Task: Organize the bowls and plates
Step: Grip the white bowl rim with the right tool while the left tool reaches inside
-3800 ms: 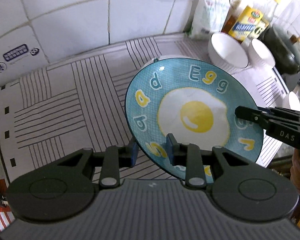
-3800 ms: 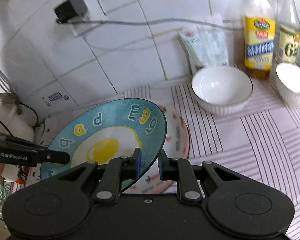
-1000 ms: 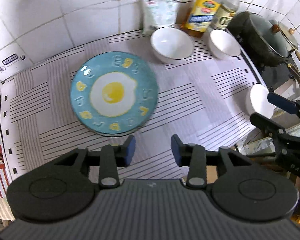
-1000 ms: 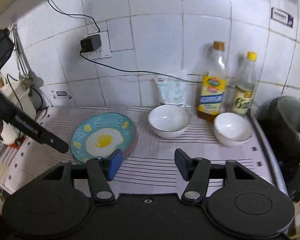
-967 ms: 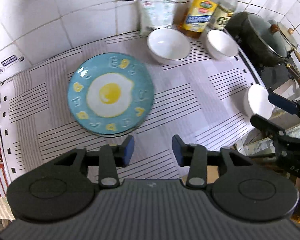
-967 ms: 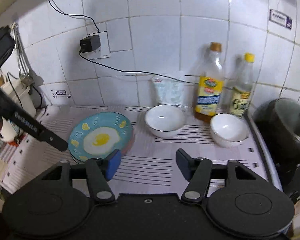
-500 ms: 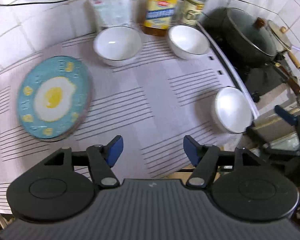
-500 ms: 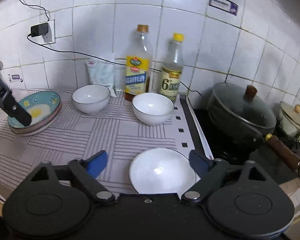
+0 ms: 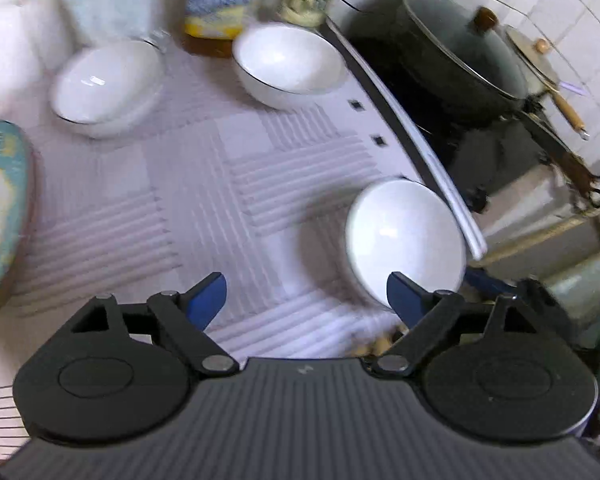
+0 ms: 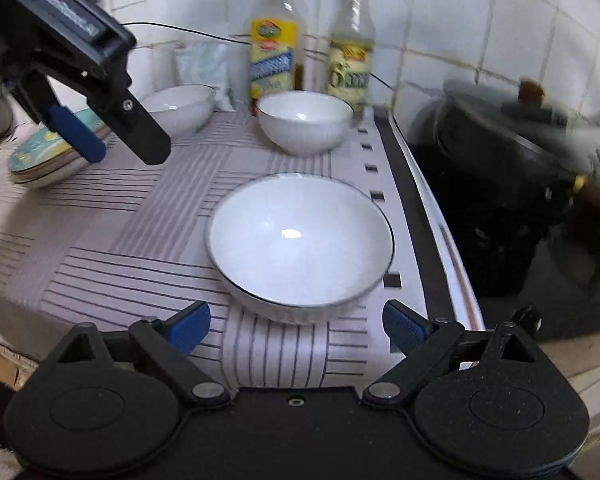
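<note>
We can read very little. On the yellow-capped bottle, at about one o'clock from the near bowl, the label shows a large "6". The label of the oil bottle beside it and the lettering on the left claw's body are too blurred to read.

Counter, covered by striped cloth. On it: near white bowl, centre frame; second white bowl and third white bowl behind; blue egg plate topping a stack, left; two bottles and pale packet by the wall
</note>
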### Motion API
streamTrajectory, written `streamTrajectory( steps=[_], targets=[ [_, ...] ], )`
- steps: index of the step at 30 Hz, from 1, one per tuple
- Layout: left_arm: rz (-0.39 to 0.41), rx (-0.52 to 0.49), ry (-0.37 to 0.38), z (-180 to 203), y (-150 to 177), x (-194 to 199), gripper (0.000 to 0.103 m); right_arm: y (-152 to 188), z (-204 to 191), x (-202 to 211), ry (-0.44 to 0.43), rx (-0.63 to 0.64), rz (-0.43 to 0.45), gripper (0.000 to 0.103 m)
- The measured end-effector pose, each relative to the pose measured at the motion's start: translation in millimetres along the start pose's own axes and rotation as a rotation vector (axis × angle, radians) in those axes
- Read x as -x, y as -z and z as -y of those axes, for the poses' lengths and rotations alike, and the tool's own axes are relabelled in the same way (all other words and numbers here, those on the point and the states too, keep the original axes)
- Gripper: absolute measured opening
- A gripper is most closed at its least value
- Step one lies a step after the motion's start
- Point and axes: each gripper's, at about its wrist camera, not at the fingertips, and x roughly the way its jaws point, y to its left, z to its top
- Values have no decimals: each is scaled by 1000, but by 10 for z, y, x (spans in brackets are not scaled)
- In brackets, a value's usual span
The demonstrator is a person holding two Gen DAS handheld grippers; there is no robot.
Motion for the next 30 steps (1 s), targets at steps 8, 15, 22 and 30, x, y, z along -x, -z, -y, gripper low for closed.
streamTrajectory(
  steps=[8,15,22,30],
  targets=[
    [-23,13,48,212,8,-207,82,102,56,-288,-64,-28,97,95],
    [-117,18,-3,269,-94,-554,38,247,51,-402,-50,-13,162,95],
    [-124,-4,-10,348,-78,-621,21,263,-9,-383,-38,28,188,94],
    [-117,-43,-57,346,2,-566,21,269,-144,-313,-35,107,194,94]
  ],
)
